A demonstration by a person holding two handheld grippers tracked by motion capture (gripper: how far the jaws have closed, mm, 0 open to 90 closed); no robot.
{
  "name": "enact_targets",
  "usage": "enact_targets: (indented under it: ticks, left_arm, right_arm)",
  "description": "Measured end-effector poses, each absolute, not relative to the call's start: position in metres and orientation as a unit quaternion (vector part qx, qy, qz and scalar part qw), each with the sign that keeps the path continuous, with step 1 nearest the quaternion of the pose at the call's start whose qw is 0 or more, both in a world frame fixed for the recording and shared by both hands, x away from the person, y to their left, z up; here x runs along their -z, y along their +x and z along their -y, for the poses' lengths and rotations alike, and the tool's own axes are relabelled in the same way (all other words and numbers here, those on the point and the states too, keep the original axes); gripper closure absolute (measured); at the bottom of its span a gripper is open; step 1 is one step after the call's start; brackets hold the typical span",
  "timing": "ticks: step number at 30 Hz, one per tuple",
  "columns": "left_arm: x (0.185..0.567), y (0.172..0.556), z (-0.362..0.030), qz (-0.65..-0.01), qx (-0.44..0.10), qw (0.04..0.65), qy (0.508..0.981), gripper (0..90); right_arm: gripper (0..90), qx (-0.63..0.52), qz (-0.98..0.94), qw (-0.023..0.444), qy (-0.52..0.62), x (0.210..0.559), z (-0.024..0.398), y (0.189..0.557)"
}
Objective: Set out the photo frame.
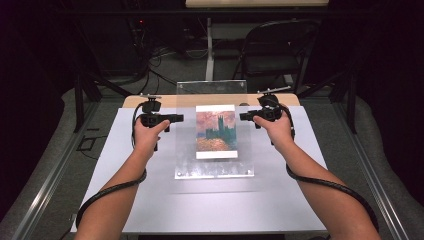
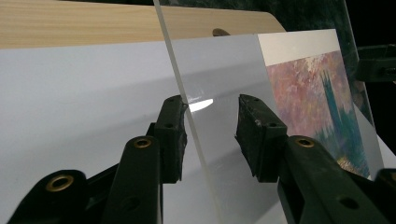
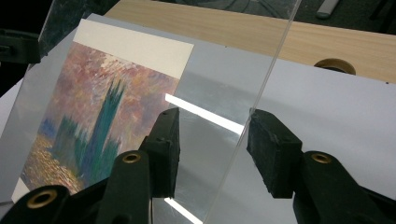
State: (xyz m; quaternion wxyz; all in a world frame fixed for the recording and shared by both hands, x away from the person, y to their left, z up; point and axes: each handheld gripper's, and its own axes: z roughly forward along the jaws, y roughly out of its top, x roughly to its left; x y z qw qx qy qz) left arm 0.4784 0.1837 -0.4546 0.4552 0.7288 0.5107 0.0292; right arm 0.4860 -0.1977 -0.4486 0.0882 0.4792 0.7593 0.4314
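Observation:
A clear acrylic sheet (image 1: 215,87) leans over a painted print (image 1: 216,131) of towers under a pink sky, its far edge raised and its near edge down by the base plate (image 1: 215,173). My left gripper (image 1: 177,118) is at the sheet's left side and my right gripper (image 1: 245,116) at its right side. In the left gripper view the sheet's edge (image 2: 187,116) runs between the jaws of the left gripper (image 2: 210,116) and touches one pad, while the other stands apart. In the right gripper view the edge (image 3: 243,126) passes between the wide jaws of the right gripper (image 3: 212,135).
A white mat (image 1: 200,205) covers the table, with a strip of wooden board (image 1: 135,101) behind it. A folding chair (image 1: 275,45) and cables lie beyond the table. Metal rails run along both sides.

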Motion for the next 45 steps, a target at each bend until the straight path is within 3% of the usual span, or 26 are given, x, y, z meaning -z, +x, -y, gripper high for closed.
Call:
enact_targets:
  ticks: [45]
  left_arm:
    - [0.409,0.411,-0.199,-0.444,-0.037,0.47,0.762,78.3]
  right_arm:
    - [71.7,-0.451,-0.78,0.108,0.42,0.399,0.21,0.419]
